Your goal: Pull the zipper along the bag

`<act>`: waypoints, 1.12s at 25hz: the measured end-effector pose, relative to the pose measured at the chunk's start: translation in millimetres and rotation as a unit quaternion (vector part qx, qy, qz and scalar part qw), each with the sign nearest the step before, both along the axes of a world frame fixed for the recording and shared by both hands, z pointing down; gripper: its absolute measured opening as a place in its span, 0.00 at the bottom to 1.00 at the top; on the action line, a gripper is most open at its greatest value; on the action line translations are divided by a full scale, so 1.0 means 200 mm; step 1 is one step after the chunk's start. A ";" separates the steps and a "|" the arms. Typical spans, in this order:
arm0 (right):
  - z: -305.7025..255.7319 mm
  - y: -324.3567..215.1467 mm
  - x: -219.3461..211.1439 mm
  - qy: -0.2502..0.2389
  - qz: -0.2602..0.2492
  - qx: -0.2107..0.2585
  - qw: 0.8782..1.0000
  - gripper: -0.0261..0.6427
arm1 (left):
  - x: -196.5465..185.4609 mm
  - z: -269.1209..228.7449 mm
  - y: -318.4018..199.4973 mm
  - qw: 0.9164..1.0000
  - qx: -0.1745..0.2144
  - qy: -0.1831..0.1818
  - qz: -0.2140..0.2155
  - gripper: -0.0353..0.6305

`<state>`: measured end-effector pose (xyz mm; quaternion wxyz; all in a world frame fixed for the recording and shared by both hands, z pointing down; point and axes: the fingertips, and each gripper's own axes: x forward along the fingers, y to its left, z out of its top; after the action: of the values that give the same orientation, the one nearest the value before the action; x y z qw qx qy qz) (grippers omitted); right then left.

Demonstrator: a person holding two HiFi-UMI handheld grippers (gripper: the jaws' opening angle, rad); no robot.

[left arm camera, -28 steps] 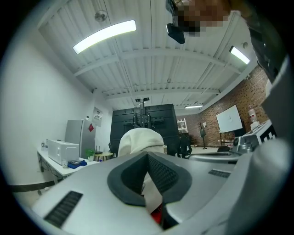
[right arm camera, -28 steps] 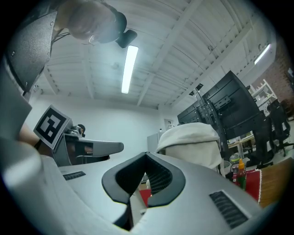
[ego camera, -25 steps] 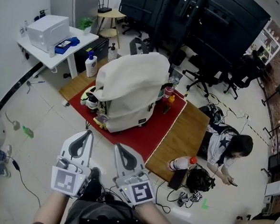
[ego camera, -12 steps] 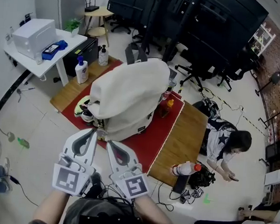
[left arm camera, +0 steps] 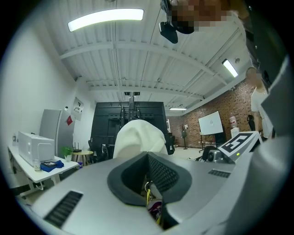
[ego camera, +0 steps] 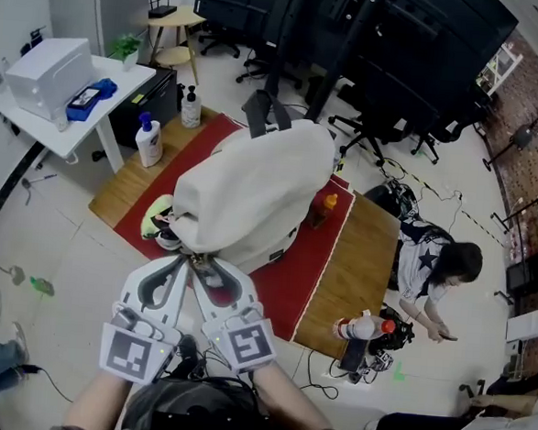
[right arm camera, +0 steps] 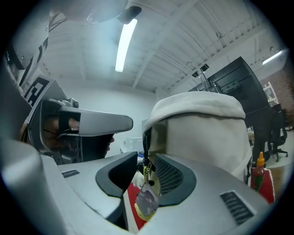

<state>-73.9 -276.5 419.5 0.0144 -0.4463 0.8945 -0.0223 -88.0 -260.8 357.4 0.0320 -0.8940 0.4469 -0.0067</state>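
Head view: a cream bag [ego camera: 253,185] sits on a red mat [ego camera: 288,275] over a wooden tabletop [ego camera: 354,252].

The bag is soft cloth with a rounded top. Its long axis runs from near left to far right, and dark straps [ego camera: 262,113] sit at the far end. In the right gripper view its dark zipper [right arm camera: 146,137] stands upright down the near edge and ends in a metal pull [right arm camera: 146,170] with a flat charm [right arm camera: 147,202]. The right hand-held gripper [ego camera: 197,266] is at the bag's near lower corner, jaws narrowly apart with the pull in the gap. Just beside it, the left hand-held gripper [ego camera: 182,263] has its tips together, and the charm shows through the hollow behind them.
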 end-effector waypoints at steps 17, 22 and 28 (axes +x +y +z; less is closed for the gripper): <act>-0.06 -0.07 -0.24 0.032 -0.048 0.072 0.996 0.14 | 0.05 -0.01 -0.05 0.994 0.011 -0.048 0.098 0.20; -0.04 -0.11 -0.24 0.028 -0.025 0.068 0.997 0.12 | 0.05 0.02 -0.11 0.990 0.025 -0.091 0.103 0.25; -0.03 -0.12 -0.23 0.022 -0.025 0.067 0.997 0.12 | 0.11 0.09 -0.19 0.986 0.019 -0.136 0.095 0.33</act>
<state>-119.0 -299.5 413.7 0.0235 -0.4225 0.9048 0.0470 -65.4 -298.5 375.9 0.1101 -0.9223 0.3517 -0.1164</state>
